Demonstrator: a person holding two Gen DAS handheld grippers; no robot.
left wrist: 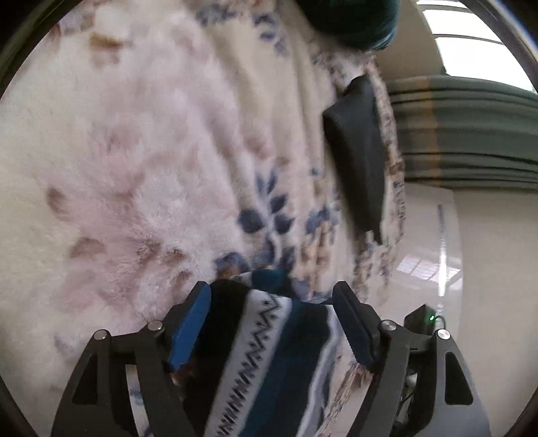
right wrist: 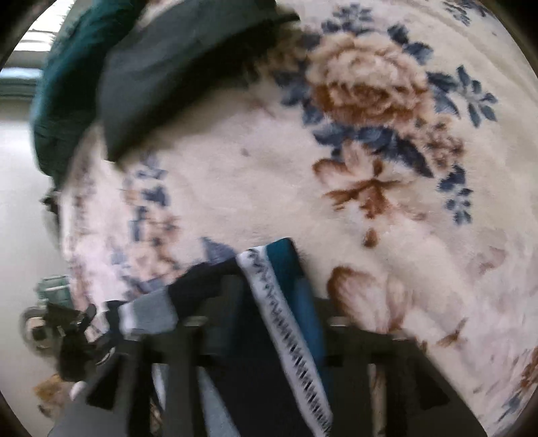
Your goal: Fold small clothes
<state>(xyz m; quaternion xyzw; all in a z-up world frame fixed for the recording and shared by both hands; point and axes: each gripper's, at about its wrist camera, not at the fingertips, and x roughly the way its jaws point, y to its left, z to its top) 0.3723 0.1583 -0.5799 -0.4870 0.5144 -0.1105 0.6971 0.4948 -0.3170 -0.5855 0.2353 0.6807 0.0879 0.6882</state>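
Two black two-finger grippers hang over a fluffy cream blanket (left wrist: 141, 161) printed with blue leaves and brown roses.

The left gripper (left wrist: 269, 322) stands open, its blue-faced fingers (left wrist: 191, 329) spread wide. A small knitted garment with teal, black and white zigzag-patterned stripes (left wrist: 265, 356) lies in the gap between them; the left finger touches or nearly touches the fabric, while the right finger stands clear of it, so nothing is clamped. The garment lies close to the blanket's patterned border, beside which a pale glossy floor (left wrist: 427, 235) shows.

The right gripper (right wrist: 269, 322) is blurred. The same striped garment (right wrist: 289, 312) runs between its fingers, and its jaws appear parted, but I cannot tell whether the pads press on the cloth.

Farther along the blanket's edge lies a folded dark grey cloth (left wrist: 359, 154), and past it, near the corner, a dark teal bundle of fabric (left wrist: 356, 20). Grey-green pleated curtains with a tan band (left wrist: 470, 131) hang beyond the floor.
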